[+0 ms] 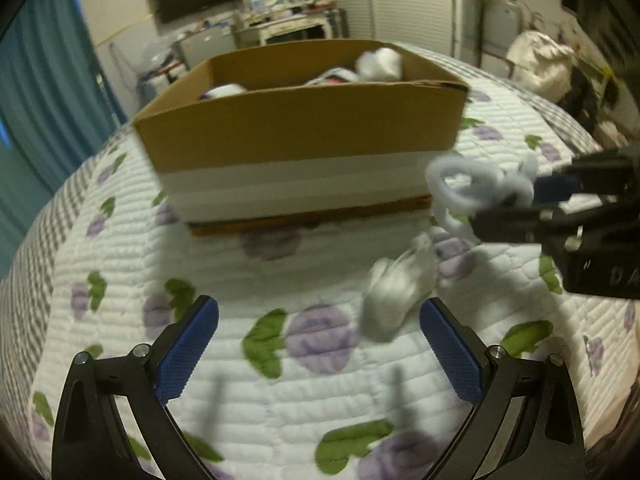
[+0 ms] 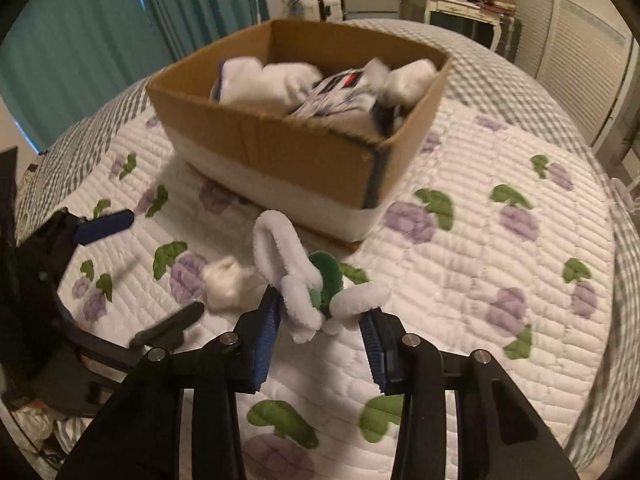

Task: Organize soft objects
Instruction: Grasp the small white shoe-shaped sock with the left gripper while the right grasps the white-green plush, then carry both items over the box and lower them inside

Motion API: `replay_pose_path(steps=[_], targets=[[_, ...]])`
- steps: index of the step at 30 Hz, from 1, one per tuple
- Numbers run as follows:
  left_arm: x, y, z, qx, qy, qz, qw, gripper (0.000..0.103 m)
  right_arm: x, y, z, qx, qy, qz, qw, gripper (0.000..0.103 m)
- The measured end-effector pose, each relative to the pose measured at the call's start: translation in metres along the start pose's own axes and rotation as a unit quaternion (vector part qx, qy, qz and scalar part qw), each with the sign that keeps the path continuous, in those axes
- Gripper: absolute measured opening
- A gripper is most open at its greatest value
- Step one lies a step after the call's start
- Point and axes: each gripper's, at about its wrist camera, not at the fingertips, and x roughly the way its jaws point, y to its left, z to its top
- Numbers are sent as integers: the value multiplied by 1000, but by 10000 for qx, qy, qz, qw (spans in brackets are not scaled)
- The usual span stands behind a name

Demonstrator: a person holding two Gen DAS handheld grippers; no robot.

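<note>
A cardboard box (image 1: 304, 128) (image 2: 320, 152) with white soft items inside sits on the quilted bed. My right gripper (image 2: 320, 320) is shut on a white and green fuzzy pipe-cleaner toy (image 2: 296, 276), held above the quilt in front of the box; it also shows in the left wrist view (image 1: 476, 188) at the right. A small white fluffy ball (image 1: 396, 292) (image 2: 224, 280) lies on the quilt between the grippers. My left gripper (image 1: 320, 340) is open and empty, just short of the ball.
The floral quilt (image 1: 280, 400) covers the bed. Teal curtains (image 2: 80, 40) hang at the left. A desk, a mirror and a white wardrobe (image 1: 400, 0) stand beyond the bed.
</note>
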Motion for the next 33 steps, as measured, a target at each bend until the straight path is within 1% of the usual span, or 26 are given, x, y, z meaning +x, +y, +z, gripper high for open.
replay_pose_path(steps=[2, 3, 4, 6, 8, 10, 11, 13, 17, 19, 26, 33], targets=[[5, -7, 3, 116, 18, -88, 9999, 97, -5, -4, 1, 27, -62, -79, 9999, 39], [8, -11, 5, 167, 66, -151, 9997, 92, -7, -6, 1, 39, -85, -109, 9999, 39], [11, -14, 6, 210, 110, -212, 9995, 90, -9, -8, 2, 59, -101, -128, 9998, 39], [18, -21, 8, 300, 184, -355, 9987, 89, -10, -13, 2, 105, -119, -158, 9997, 39], [25, -27, 9, 360, 277, -458, 9979, 82, -9, -15, 2, 127, -131, -187, 9997, 39], [34, -30, 11, 381, 416, -527, 9970, 68, -8, -18, 2, 141, -123, -199, 9996, 39], [37, -31, 11, 369, 472, -553, 9967, 66, -7, -19, 1, 148, -116, -198, 9996, 39], [42, -32, 12, 362, 570, -638, 9957, 50, -5, -20, 1, 146, -98, -198, 9997, 39], [40, -31, 11, 303, 534, -723, 9955, 45, -4, -22, -1, 145, -86, -202, 9997, 39], [38, -29, 11, 258, 524, -717, 9957, 38, -4, -23, -2, 152, -96, -218, 9996, 39], [21, -24, 9, 191, 420, -749, 9961, 36, -19, -23, -7, 196, -186, -294, 9992, 39], [-26, -13, 10, 179, 33, -696, 9974, 36, -55, -8, -7, 229, -508, -349, 9978, 39]])
